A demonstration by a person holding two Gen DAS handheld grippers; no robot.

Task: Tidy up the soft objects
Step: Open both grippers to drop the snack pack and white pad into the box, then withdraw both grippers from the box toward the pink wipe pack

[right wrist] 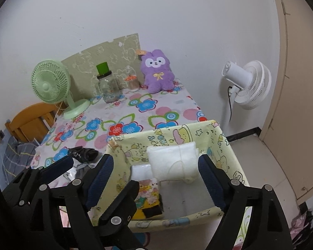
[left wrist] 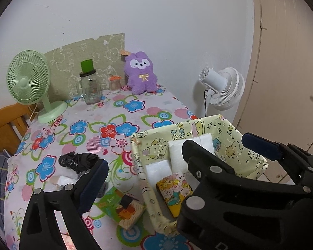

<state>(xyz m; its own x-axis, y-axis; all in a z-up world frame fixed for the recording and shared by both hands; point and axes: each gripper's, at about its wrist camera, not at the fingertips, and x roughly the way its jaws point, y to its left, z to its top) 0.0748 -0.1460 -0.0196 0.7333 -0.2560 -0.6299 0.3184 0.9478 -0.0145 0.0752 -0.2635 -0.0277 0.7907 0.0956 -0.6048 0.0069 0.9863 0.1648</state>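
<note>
A yellow cartoon-print fabric basket (left wrist: 235, 143) (right wrist: 198, 134) stands at the table's near right corner. Inside lie white folded cloths (right wrist: 173, 161) (left wrist: 189, 150) and a yellow cartoon tissue pack (left wrist: 174, 193) (right wrist: 146, 195). A black crumpled cloth (left wrist: 78, 161) (right wrist: 83, 153) lies left of the basket. A green booklet-like pack (left wrist: 121, 208) lies by the basket's left wall. A purple plush bunny (left wrist: 140, 73) (right wrist: 157, 71) sits at the back. My left gripper (left wrist: 173, 160) is open and empty above the basket's left part. My right gripper (right wrist: 156, 177) is open and empty over the basket.
A green desk fan (left wrist: 29, 79) (right wrist: 52, 83), a glass jar with a green lid (left wrist: 89, 83) (right wrist: 107, 85) and a small cotton-swab jar (left wrist: 114, 83) stand at the back of the flowered tablecloth (left wrist: 114, 114). A white fan (left wrist: 223, 87) (right wrist: 248, 83) and a door (left wrist: 285, 62) are right.
</note>
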